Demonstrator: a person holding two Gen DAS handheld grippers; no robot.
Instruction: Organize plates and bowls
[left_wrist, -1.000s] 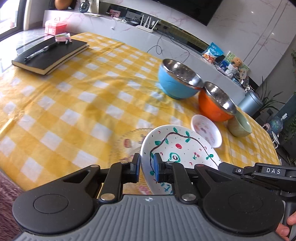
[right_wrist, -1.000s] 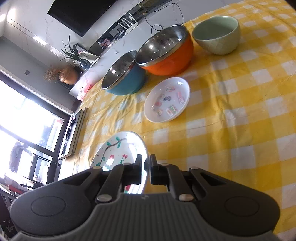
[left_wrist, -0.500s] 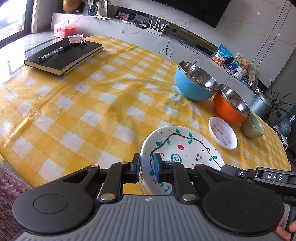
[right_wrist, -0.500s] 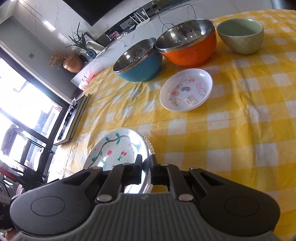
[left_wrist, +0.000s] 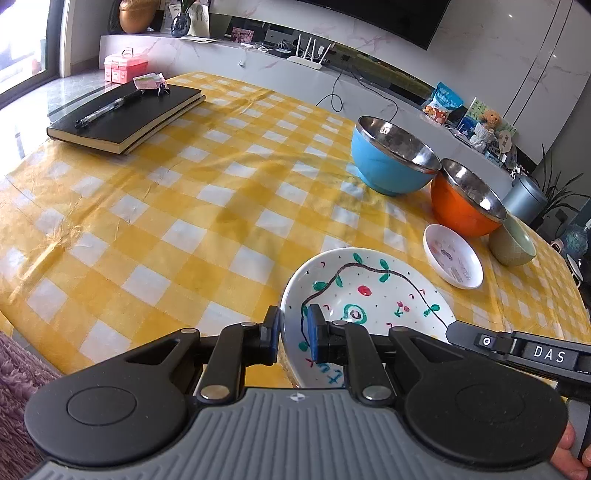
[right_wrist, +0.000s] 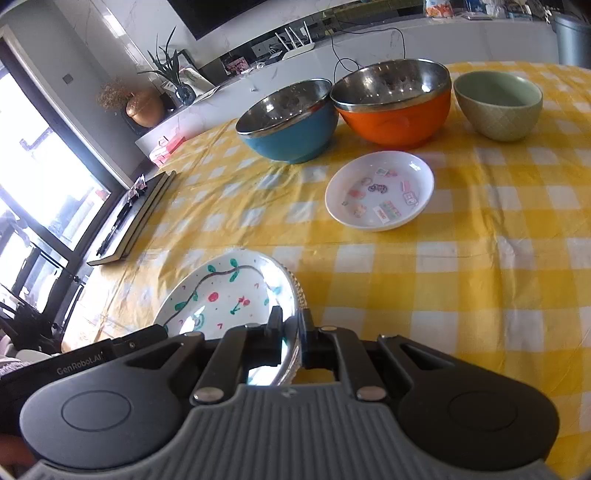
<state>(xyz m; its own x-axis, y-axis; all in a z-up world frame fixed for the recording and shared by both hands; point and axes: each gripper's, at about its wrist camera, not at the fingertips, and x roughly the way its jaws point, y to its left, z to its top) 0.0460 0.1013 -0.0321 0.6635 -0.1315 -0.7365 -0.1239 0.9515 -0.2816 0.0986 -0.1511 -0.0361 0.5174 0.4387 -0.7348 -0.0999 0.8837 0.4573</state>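
Grip on both sides of painted plate, at the near edge of the checked table; cannot tell whether lifted. Left gripper pinching its left rim, right gripper pressed onto the opposite rim, ribbed clear edge just beside. Spans crosswise between the two tongs, so probably travels only with both hands together. Small white plate ahead and rightward, nearer the right gripper; bowls in a row beyond
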